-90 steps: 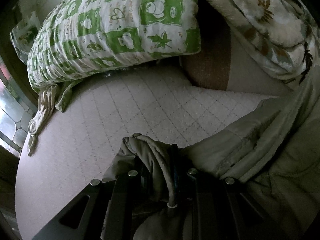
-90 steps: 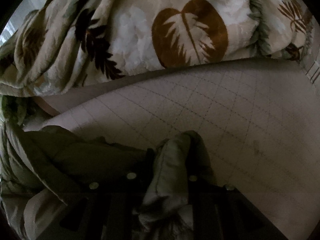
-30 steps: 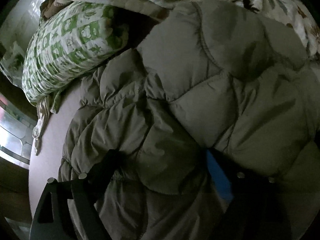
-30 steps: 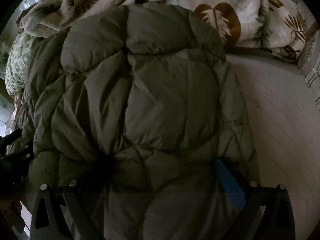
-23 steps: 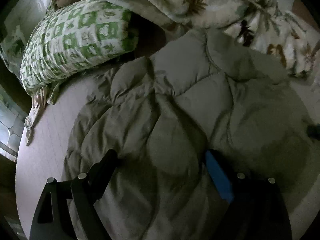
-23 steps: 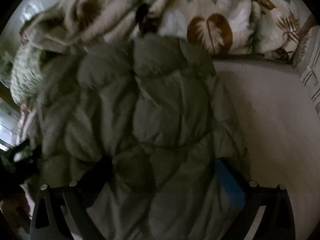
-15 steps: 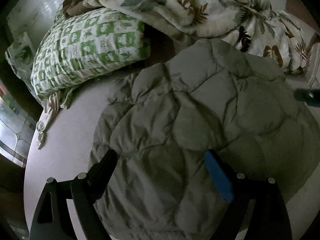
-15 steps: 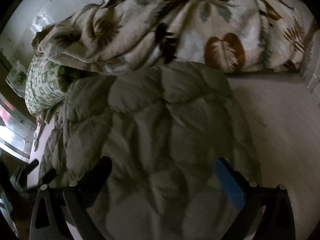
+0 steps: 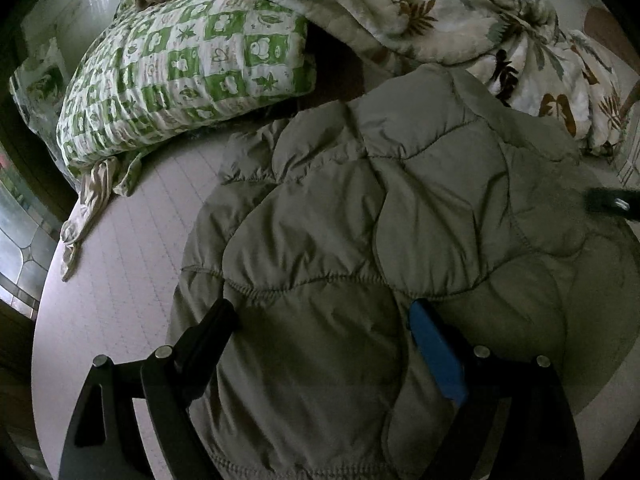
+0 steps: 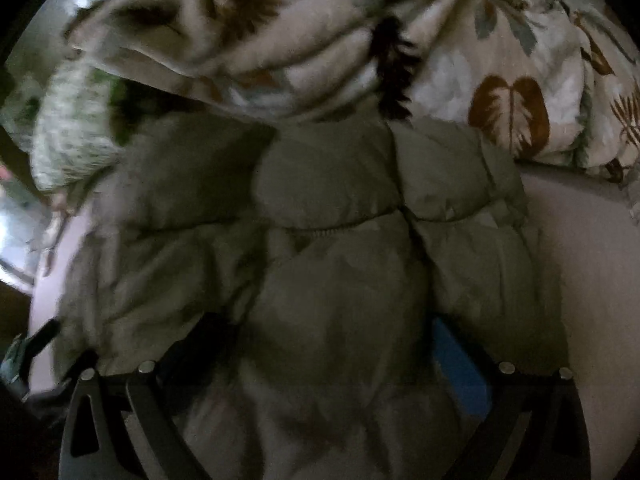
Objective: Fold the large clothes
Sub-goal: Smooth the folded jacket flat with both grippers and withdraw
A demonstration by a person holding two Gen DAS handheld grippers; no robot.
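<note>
An olive quilted puffer jacket (image 9: 380, 220) lies bunched in a folded heap on the bed. In the left wrist view my left gripper (image 9: 320, 320) hangs just above its near edge, jaws wide open, with nothing pinched between the black finger and the blue pad. The right gripper's dark tip (image 9: 612, 202) shows at the right edge. The right wrist view is blurred. There the jacket (image 10: 340, 260) fills the middle and my right gripper (image 10: 332, 336) stands open over its near part. The left gripper (image 10: 36, 340) shows at the lower left.
A green-and-white patterned pillow (image 9: 180, 72) lies at the back left. A crumpled leaf-print blanket (image 9: 440, 20) (image 10: 440, 60) touches the jacket's far edge. Pale quilted mattress (image 9: 120, 260) (image 10: 592, 260) shows on both sides. A window (image 9: 20, 232) is at the far left.
Three seconds ago both grippers were shut on jacket fabric. Over the last second both open grippers drew back and up from the jacket, so more of the bed, pillow and blanket shows.
</note>
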